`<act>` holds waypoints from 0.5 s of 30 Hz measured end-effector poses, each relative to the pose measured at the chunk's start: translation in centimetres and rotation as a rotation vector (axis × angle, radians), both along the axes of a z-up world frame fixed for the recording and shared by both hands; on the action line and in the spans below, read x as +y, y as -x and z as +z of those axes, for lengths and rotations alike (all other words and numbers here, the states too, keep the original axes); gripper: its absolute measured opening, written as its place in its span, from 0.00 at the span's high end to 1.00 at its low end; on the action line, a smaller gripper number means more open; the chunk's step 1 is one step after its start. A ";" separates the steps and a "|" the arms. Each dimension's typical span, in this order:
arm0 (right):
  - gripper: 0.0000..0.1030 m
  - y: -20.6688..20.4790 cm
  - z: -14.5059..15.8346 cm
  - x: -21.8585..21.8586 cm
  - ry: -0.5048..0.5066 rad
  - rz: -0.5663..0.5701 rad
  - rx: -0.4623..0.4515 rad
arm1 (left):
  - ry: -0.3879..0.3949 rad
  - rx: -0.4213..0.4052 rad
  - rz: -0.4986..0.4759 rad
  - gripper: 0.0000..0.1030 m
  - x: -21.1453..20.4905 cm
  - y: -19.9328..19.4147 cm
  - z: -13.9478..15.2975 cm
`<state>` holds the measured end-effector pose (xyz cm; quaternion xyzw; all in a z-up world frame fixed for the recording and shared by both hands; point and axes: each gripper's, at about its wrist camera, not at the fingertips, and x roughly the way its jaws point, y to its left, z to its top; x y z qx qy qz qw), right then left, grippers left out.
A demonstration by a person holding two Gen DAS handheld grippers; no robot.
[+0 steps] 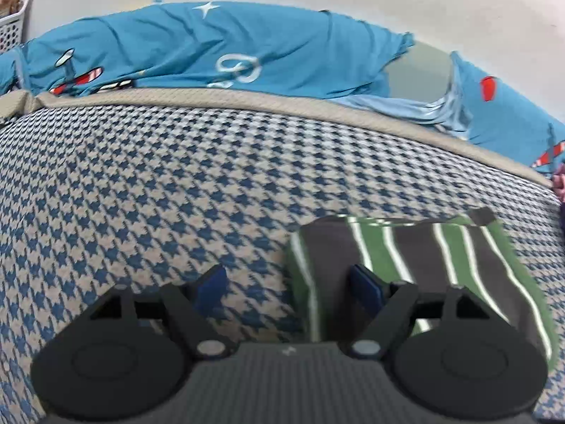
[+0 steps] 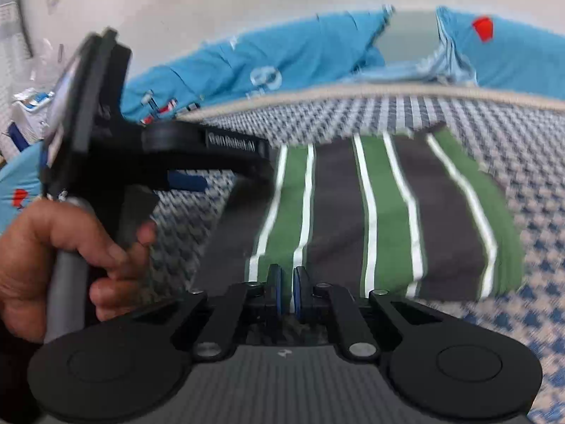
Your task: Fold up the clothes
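A folded garment [image 1: 423,258] [image 2: 388,212] with green, dark grey and white stripes lies flat on a blue-and-beige houndstooth blanket [image 1: 159,194] [image 2: 540,247]. My left gripper [image 1: 287,277] is open and straddles the garment's left edge: its right finger is over the cloth, its left finger over the blanket, and nothing is pinched. In the right wrist view the left gripper [image 2: 229,176] shows from the side, held by a person's hand [image 2: 70,247]. My right gripper [image 2: 286,284] is shut at the garment's near edge. Whether cloth is caught between its pads is hidden.
Crumpled blue printed bedding [image 1: 247,46] [image 2: 282,56] lies along the far side, beyond the blanket's beige border [image 1: 282,102]. A white wall rises behind it. A white basket [image 1: 14,21] stands at the far left. Clutter sits at the left edge of the right wrist view.
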<state>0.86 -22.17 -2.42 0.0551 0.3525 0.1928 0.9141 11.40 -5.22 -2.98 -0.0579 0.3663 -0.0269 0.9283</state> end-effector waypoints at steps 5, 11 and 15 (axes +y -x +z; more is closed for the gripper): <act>0.88 0.1 -0.3 0.9 0.052 0.022 -0.024 | -0.006 0.006 0.042 0.20 0.4 -0.6 -0.3; 0.87 0.2 -0.4 0.1 0.037 0.042 -0.001 | -0.008 0.012 0.092 0.14 0.8 -1.0 -0.2; 0.86 0.4 -0.5 0.0 0.053 0.068 0.005 | -0.003 0.017 0.111 0.11 1.1 -1.3 -0.3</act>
